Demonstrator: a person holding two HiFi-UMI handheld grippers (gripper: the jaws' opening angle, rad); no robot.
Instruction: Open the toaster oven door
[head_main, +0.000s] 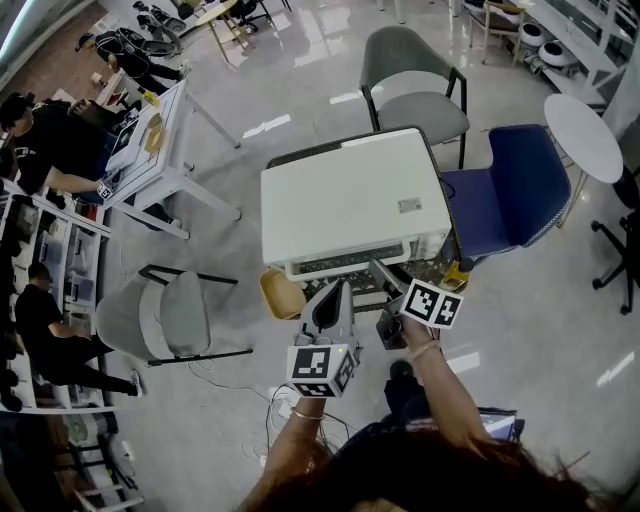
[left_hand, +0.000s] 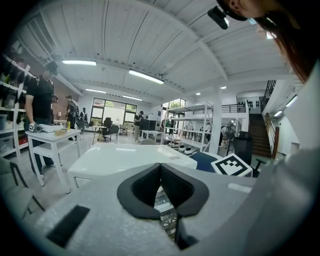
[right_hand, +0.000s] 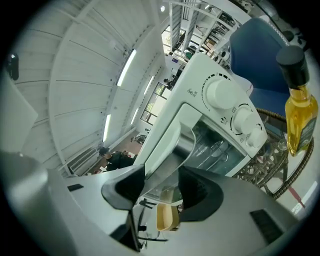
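Observation:
A white toaster oven (head_main: 350, 200) stands on a small mesh table, its front toward me. In the right gripper view the toaster oven (right_hand: 220, 95) shows two knobs and a glass door that looks pulled slightly ajar. Its silver handle bar (right_hand: 187, 145) runs between the wide-set jaws of my right gripper (right_hand: 161, 182), and the pads do not visibly press on it. From above, the right gripper (head_main: 385, 275) sits at the oven's front right. My left gripper (head_main: 330, 292) hovers at the front, lower and empty. The left gripper (left_hand: 160, 172) has its pads meeting at the tips.
A bottle of yellow oil (right_hand: 299, 115) stands right of the oven on the wire table (right_hand: 260, 165). A yellow seat (head_main: 282, 295) sits below the oven's front left. A grey chair (head_main: 415, 80), a blue chair (head_main: 515, 185) and another grey chair (head_main: 165, 315) surround the table. People work at the far left.

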